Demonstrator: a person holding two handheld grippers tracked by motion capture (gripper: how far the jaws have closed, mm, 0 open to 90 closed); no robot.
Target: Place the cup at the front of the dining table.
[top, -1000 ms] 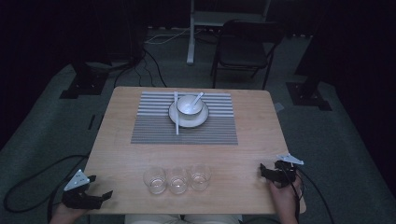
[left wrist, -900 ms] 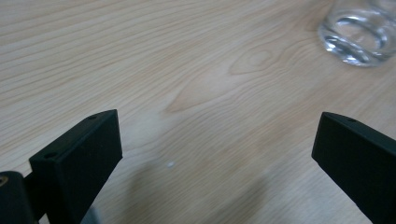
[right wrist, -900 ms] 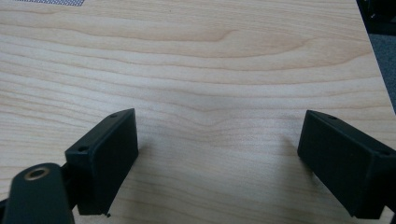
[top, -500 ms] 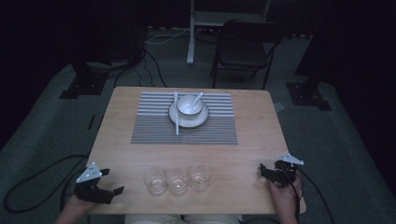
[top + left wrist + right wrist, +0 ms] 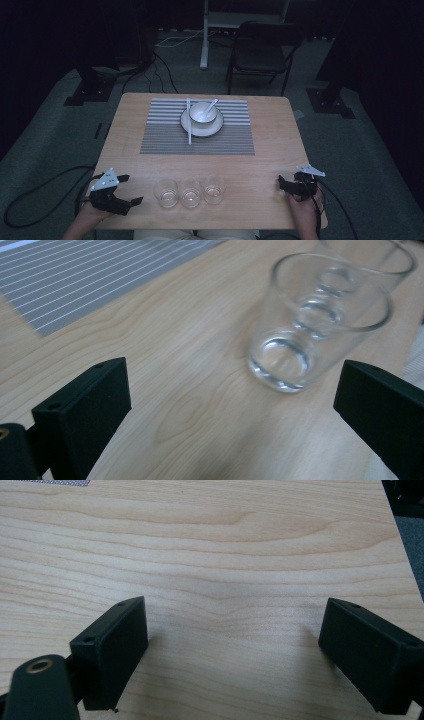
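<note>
Left gripper (image 5: 126,199) sits low at the table's (image 5: 280,150) near-left corner, jaws spread wide and aimed at the nearest glass (image 5: 320,320) just ahead, two more glasses lined up behind it. It's slid in closer to the glasses than a second ago. Right gripper (image 5: 286,184) hasn't budged at the near-right edge, jaws apart over bare wood.

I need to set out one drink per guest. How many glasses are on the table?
3, in a row along the table's near edge: left glass, nearest the left gripper; middle glass; right glass. None looks hidden.
</note>
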